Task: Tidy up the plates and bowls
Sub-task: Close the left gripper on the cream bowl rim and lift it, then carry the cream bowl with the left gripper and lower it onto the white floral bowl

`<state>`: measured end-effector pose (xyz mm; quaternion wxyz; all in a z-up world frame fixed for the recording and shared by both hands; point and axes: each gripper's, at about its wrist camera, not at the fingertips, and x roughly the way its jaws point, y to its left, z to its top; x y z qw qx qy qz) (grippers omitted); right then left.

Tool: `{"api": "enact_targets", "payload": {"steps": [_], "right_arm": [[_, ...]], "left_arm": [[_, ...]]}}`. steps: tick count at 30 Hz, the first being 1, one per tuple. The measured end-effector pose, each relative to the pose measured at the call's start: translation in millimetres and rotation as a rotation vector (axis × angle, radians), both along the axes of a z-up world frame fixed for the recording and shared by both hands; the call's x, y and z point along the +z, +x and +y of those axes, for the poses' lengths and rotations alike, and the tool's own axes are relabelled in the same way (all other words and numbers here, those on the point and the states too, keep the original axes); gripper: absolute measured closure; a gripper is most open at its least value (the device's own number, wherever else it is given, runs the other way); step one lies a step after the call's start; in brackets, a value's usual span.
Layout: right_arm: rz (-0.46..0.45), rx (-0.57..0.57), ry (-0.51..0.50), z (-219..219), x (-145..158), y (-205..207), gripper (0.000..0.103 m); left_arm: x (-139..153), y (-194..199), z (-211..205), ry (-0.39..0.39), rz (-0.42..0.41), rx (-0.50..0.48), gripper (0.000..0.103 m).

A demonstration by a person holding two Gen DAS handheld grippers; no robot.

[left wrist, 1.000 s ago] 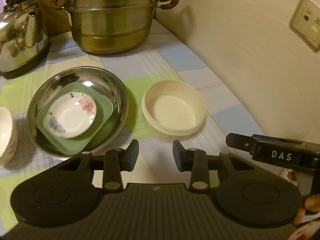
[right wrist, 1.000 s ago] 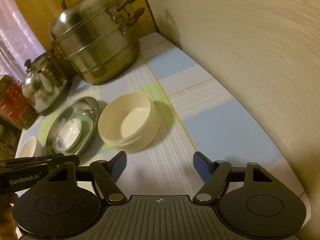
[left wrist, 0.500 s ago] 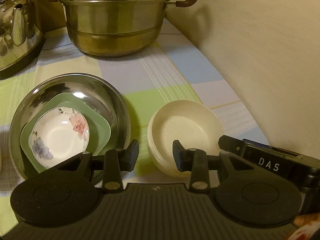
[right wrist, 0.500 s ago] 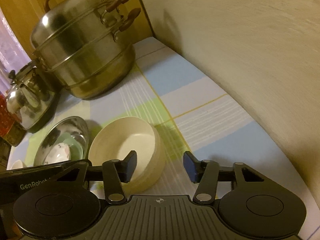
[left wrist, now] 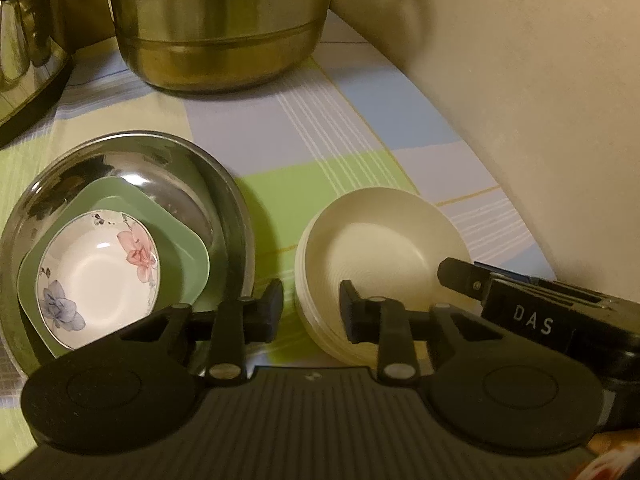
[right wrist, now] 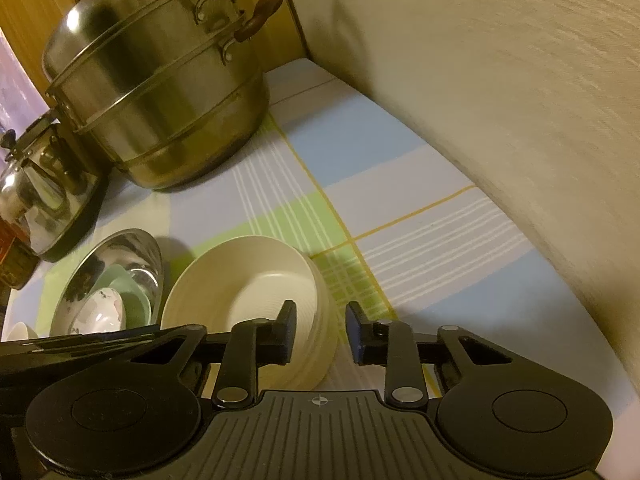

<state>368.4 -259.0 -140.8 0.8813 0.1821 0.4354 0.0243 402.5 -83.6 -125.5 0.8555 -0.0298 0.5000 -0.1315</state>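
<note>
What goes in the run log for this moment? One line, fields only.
phase: gripping cream bowl stack | left gripper: closing over near-left rim | right gripper: closing over right rim | stack: on tablecloth

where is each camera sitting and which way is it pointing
Left wrist: sits on the left tool, looking down and forward at the cream bowls and the steel basin holding nested dishes; its own two fingers straddle the bowls' near-left rim, jaws closing, and the other tool pokes in at right.
Right wrist: sits on the right tool, looking down and forward along the wall; its fingers straddle the cream bowls' right rim, jaws closing.
Shared: cream bowls, basin, steamer pot, kettle, checked cloth.
</note>
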Motion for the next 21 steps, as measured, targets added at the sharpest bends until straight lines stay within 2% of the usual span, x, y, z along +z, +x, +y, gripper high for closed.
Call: {"api": "enact_targets", "payload": {"steps": [3,5,13,21], "right_arm": [[0.001,0.007,0.0,0,-1,0,0.086],[0.001,0.008,0.002,0,-1,0,0.091],[-0.005,0.016,0.012,-2,5,-6,0.091],[-0.025,0.039,0.026,-7,20,-28,0.091]], "left_arm": [[-4,1,0,-0.007,0.012,-0.001,0.088],[-5,1,-1,-0.005,0.009,0.001,0.088],[-1,-10,-1,-0.002,0.003,0.005,0.088],[13,-37,-3,-0.01,-0.015,0.023,0.088]]}}
